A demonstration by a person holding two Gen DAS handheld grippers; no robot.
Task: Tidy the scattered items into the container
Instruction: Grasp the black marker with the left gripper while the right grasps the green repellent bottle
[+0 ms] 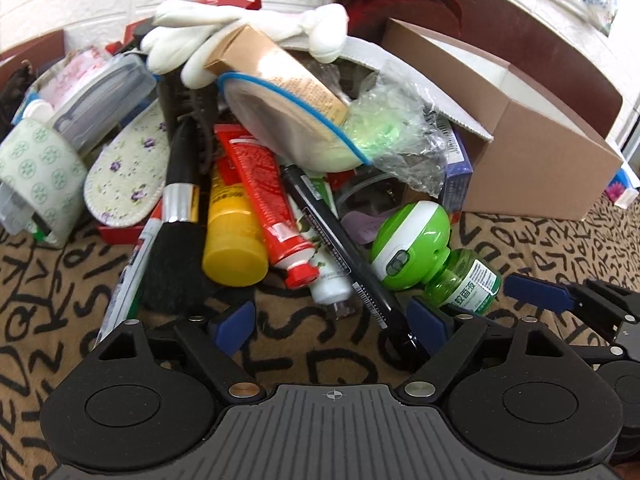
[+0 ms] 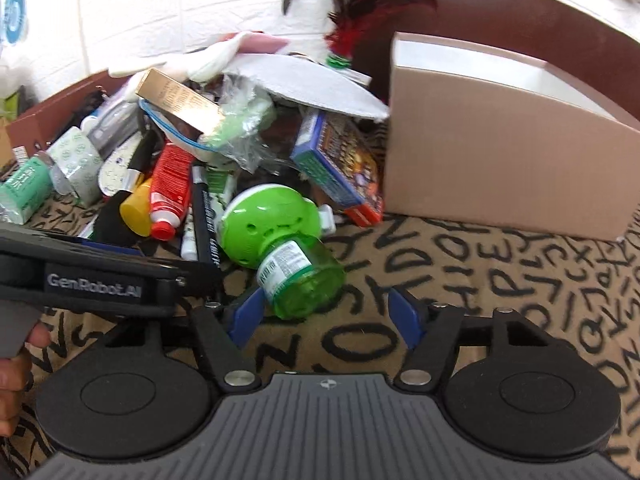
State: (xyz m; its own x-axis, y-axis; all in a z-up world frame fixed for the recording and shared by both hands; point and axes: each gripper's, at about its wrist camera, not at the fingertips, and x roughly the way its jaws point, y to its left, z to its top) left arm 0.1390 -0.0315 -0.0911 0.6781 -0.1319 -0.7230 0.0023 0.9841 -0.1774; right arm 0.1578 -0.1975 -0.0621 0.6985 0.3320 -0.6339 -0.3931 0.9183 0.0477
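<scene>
A heap of items lies on a letter-patterned cloth. In the left wrist view my left gripper (image 1: 332,326) is open just in front of a black marker (image 1: 344,256), a white tube (image 1: 330,280), a red tube (image 1: 264,200) and a yellow bottle (image 1: 232,232). A green mosquito-repellent bottle (image 1: 432,256) lies to its right. In the right wrist view my right gripper (image 2: 326,320) is open, its fingers either side of that green bottle's base (image 2: 300,272). The cardboard box (image 2: 504,148) stands open at the right, also in the left wrist view (image 1: 532,148).
A makeup brush (image 1: 180,216), floral insole (image 1: 128,176), patterned tape roll (image 1: 40,176), white gloves (image 1: 192,44), crinkled plastic bag (image 1: 400,136) and blue card box (image 2: 340,156) fill the heap. The left gripper's body (image 2: 92,280) crosses the right wrist view.
</scene>
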